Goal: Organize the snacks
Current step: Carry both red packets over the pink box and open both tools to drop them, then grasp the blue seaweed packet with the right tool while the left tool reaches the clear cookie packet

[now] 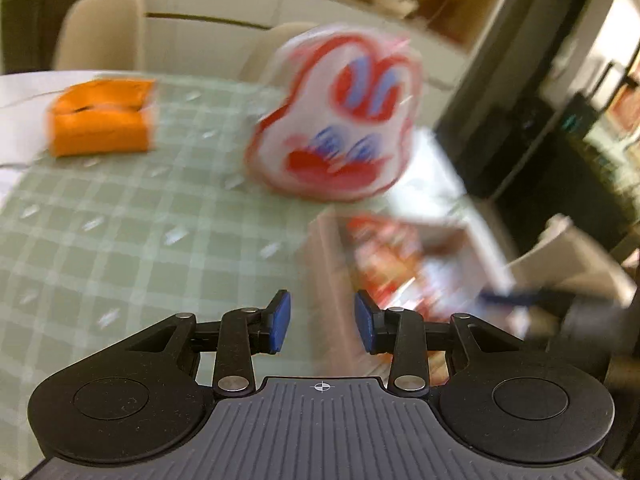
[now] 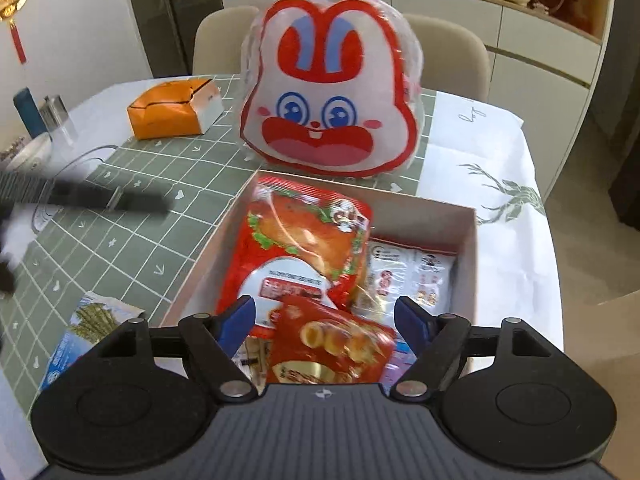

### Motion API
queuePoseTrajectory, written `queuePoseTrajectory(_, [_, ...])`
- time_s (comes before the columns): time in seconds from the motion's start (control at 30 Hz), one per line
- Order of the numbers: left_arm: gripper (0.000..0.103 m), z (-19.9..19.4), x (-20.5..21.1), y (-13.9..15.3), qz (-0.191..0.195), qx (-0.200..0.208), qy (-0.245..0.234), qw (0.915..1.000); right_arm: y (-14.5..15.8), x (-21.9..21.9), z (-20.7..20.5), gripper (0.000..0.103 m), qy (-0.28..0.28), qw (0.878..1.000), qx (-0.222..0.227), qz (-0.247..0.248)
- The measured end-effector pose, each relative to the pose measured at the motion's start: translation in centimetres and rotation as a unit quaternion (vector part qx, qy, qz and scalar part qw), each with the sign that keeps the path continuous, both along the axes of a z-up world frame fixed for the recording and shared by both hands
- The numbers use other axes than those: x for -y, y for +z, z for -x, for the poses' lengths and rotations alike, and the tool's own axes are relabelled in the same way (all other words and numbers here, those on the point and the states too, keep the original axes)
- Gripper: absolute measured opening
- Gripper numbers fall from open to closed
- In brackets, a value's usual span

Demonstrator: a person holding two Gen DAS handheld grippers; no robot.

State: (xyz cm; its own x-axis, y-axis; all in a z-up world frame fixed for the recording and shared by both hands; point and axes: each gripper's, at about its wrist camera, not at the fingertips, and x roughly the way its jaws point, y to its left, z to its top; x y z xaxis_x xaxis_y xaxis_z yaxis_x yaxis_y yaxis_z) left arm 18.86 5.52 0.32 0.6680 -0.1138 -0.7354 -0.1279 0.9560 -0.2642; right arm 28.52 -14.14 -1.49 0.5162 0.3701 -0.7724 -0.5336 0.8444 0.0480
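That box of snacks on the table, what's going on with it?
A person with a gripper in each hand is sorting snacks into the open box. It already holds several packets, including a big red packet. The right gripper is open above them, gripping nothing. The left gripper is open and empty too. A rabbit-face bag stands behind the box, and a blue packet lies outside it.

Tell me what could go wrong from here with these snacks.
The red snack packets are heaped loosely in the shallow cardboard box; adding more may push one over the wall. The blue-and-white packet lies near the table edge and could slide off. The open right tool hovers low over the pile and might crush a packet.
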Motion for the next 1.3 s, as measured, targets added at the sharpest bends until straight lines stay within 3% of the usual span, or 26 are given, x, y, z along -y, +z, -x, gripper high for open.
queuePoseTrajectory(0.13, [0.039, 4.9, -2.5, -2.3, -0.026, -0.023, 0.05, 0.9982, -2.6, -2.0, -1.9, 0.078, -0.05, 0.997, -0.006, 0.062])
queuePoseTrajectory(0.27, [0.039, 8.1, -5.1, -5.7, -0.006, -0.061, 0.078, 0.9951, -2.1, -2.1, -1.1, 0.078, -0.071, 0.996, -0.014, 0.057])
queuePoseTrajectory(0.47, [0.038, 10.6, -4.4, -7.1, 0.009, -0.051, 0.037, 0.998, 1.5, -1.8, 6.4, 0.078, 0.006, 1.0, 0.008, 0.0])
queuePoseTrajectory(0.6, [0.038, 12.2, -2.8, -7.7, 0.062, -0.056, 0.011, 0.9964, 1.0, -2.8, 10.8, 0.078, 0.077, 0.996, -0.037, -0.023])
queuePoseTrajectory(0.7, [0.038, 13.9, -1.3, -8.1, 0.097, -0.067, -0.001, 0.993, -0.9, -4.0, 13.0, 0.078, 0.09, 0.993, -0.072, -0.015])
queuePoseTrajectory(0.73, [0.032, 14.4, -0.7, -7.9, 0.089, -0.069, -0.004, 0.9936, -1.6, -4.2, 13.3, 0.078, 0.087, 0.992, -0.085, -0.014])
queuePoseTrajectory(0.8, [0.039, 15.6, 0.0, -7.4, 0.063, -0.068, 0.002, 0.9957, -2.8, -4.3, 13.4, 0.078, 0.065, 0.991, -0.112, -0.021])
queuePoseTrajectory(0.93, [0.038, 17.3, -0.6, -6.4, 0.03, -0.063, 0.026, 0.9972, -4.3, -4.1, 13.4, 0.078, 0.027, 0.984, -0.167, -0.048])
queuePoseTrajectory(1.03, [0.038, 17.8, -2.0, -6.1, 0.01, -0.062, 0.055, 0.9965, -5.1, -4.5, 14.4, 0.078, 0.035, 0.981, -0.184, -0.05])
queuePoseTrajectory(1.13, [0.038, 17.9, -3.0, -6.3, -0.002, -0.075, 0.073, 0.9946, -5.5, -6.0, 16.0, 0.079, 0.059, 0.982, -0.178, -0.034])
queuePoseTrajectory(1.3, [0.034, 17.8, -2.7, -6.7, 0.007, -0.085, 0.057, 0.9947, -5.4, -7.2, 17.8, 0.082, 0.093, 0.987, -0.133, -0.007])
